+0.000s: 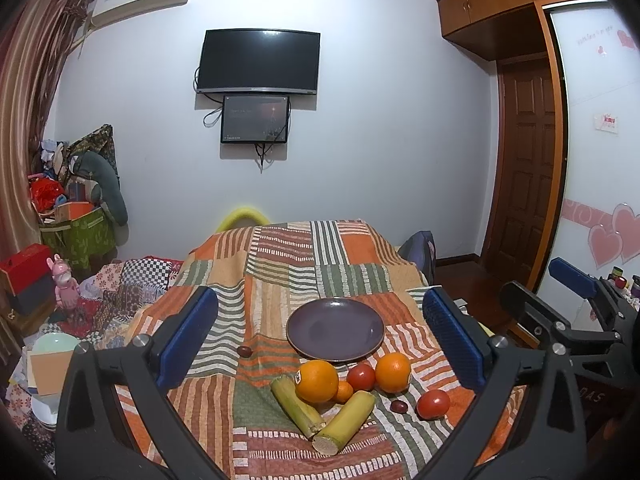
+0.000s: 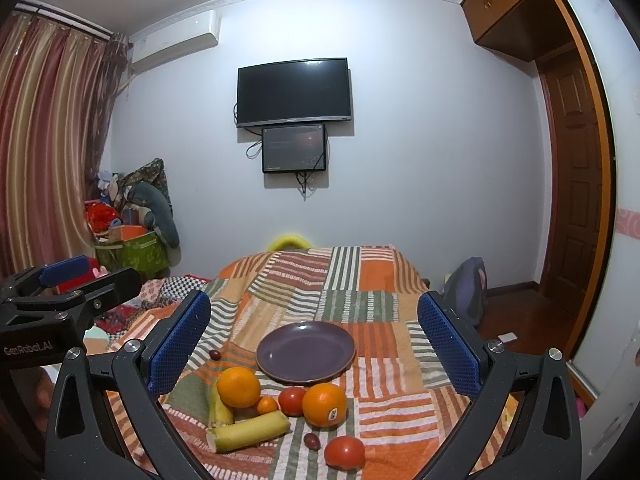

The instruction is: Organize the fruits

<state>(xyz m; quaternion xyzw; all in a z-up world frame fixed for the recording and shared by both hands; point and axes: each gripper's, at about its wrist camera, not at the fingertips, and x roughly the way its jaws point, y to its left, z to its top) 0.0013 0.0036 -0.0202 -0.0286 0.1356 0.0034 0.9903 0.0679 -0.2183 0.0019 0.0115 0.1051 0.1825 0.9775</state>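
Lying ahead: round orange fruit with sticker (image 1: pixel 316 381), below the left gripper (image 1: pixel 320 340); empty purple ceramic plate (image 1: pixel 335 329) beyond
Fingers: both pairs are held wide, nothing gripped; right gripper (image 2: pixel 314 350)

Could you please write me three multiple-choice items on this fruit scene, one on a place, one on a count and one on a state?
1. Where does the plate lie relative to the fruit?
A. Behind it, farther from the cameras
B. In front of it
C. Under it

2. How many tomatoes are on the cloth?
A. One
B. Two
C. Four

3. What is the plate's state?
A. Holding an orange
B. Upside down
C. Empty

Answers:
1 A: in both views the plate sits beyond the oranges.
2 B: one tomato lies between the oranges, the other tomato sits apart, nearer the right side.
3 C: nothing lies on its purple surface; the left gripper and right gripper have open jaws and hold nothing.
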